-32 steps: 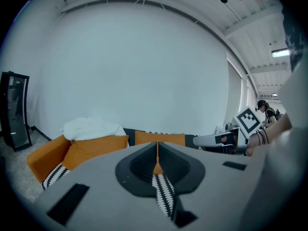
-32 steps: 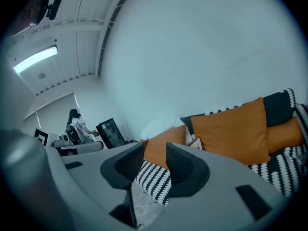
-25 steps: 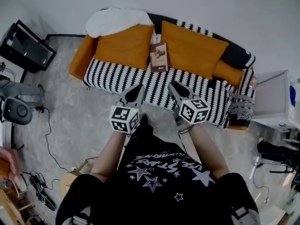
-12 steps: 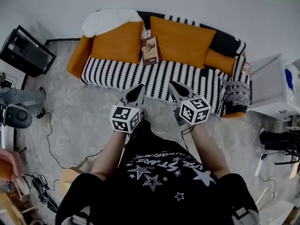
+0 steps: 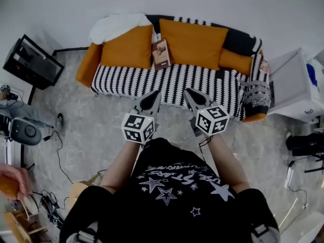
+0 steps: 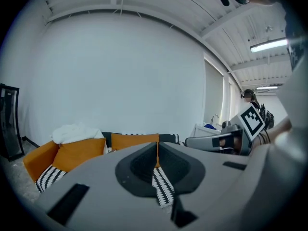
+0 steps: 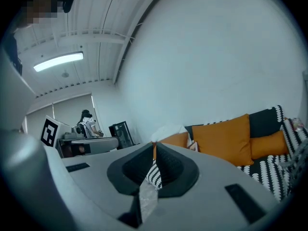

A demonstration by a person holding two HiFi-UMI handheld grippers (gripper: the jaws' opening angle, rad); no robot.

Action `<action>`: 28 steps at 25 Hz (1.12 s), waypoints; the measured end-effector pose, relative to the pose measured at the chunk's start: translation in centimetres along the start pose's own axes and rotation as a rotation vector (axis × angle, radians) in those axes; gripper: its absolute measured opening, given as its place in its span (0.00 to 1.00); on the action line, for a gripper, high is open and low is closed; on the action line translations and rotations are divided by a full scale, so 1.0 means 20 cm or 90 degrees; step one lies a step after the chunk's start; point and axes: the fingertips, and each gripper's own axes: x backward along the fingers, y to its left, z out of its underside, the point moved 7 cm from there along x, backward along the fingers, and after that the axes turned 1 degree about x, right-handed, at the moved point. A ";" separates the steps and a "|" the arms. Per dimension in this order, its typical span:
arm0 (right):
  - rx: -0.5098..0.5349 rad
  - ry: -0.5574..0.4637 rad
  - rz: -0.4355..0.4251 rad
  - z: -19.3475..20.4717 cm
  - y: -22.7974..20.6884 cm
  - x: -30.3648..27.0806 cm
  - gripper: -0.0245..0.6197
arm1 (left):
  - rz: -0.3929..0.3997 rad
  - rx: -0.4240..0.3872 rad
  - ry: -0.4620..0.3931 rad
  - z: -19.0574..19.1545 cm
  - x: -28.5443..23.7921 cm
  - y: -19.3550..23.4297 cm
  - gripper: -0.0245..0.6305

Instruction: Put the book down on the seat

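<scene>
On the sofa (image 5: 152, 82), up by its backrest: one book (image 5: 161, 53), brown-covered. We found it in the gap between the left orange cushion (image 5: 126, 47) and the right orange cushion (image 5: 195, 37), its lower end reaching the sofa's striped seat. We could not tell whether it lay flat or leaned. Nothing touched it.

At the sofa's left end, behind the left orange cushion: white blanket (image 5: 119, 25), heaped. Towards the sofa's right arm, past the right orange cushion: small orange bolster (image 5: 234, 61).

Near the sofa's front edge, well apart from the book:
- left gripper (image 5: 153, 98), jaws pressed together, nothing between them;
- right gripper (image 5: 191, 95), near the left one, jaws brought together after just closing, likewise with nothing between them.

We held both pointed towards the sofa.

Off the sofa's left end, on the grey floor (image 5: 86, 120): dark screen (image 5: 33, 62). Off the sofa's right end: white cabinet (image 5: 293, 82).
</scene>
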 end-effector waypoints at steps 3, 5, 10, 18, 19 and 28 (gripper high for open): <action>0.004 -0.005 0.012 0.00 0.02 0.02 0.10 | 0.010 -0.004 -0.002 -0.01 0.01 0.00 0.06; 0.008 -0.001 0.020 0.01 0.04 0.03 0.09 | 0.015 0.000 -0.007 -0.01 0.02 0.02 0.06; 0.013 0.011 0.037 0.05 0.13 0.02 0.09 | 0.033 0.005 0.003 0.01 0.07 0.06 0.06; 0.017 0.011 0.041 0.10 0.37 -0.01 0.09 | 0.055 -0.001 0.006 0.02 0.25 0.16 0.06; 0.016 0.013 0.044 0.12 0.40 -0.01 0.09 | 0.057 -0.002 0.004 0.02 0.27 0.16 0.06; 0.053 0.015 0.080 0.12 0.59 -0.04 0.09 | 0.057 -0.006 -0.025 -0.01 0.46 0.27 0.06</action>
